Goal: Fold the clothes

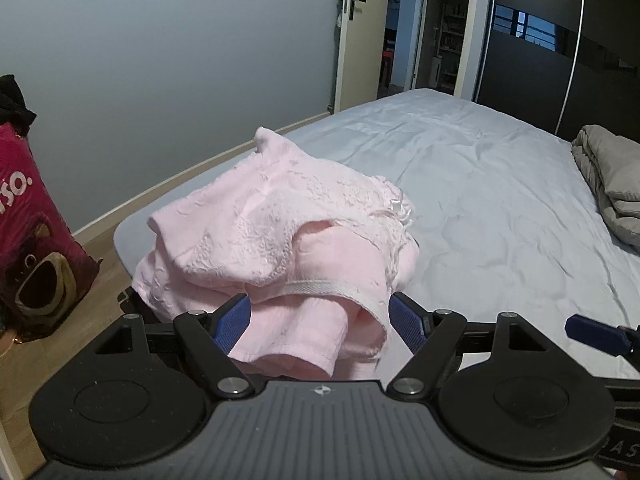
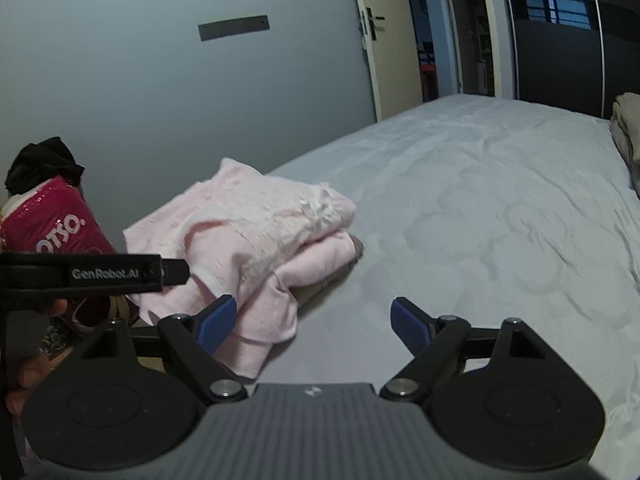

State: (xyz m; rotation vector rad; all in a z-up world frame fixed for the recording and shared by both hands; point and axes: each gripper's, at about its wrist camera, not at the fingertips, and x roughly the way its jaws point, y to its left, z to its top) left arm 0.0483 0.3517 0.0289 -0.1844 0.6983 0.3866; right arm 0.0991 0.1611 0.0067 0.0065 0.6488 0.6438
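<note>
Bottom of the left wrist view: the left hand-held gripper (image 1: 318, 318) sits with its blue pads spread wide, and a loose fold of the pink garment (image 1: 280, 236) bulges down between them without either pad pressing on it. The jaws are apart, holding nothing. At the right edge of that frame, one blue fingertip of the other tool pokes in.

In the right wrist view, the right hand-held gripper (image 2: 312, 322) is wide open too, over bare sheet, its left pad just beside the garment's hanging edge. At lower left, fingers (image 2: 30, 380) wrap the left tool's black handle.

Further up, the pink garment lies in a rumpled, partly folded heap on the bed (image 1: 480, 184), near its left corner. Left of it on the floor stands a magenta bag (image 1: 36, 240) topped with black cloth. Far right, a grey folded quilt (image 1: 612, 184). Beyond, a wall, an open door (image 1: 360, 32) and a dark wardrobe.
</note>
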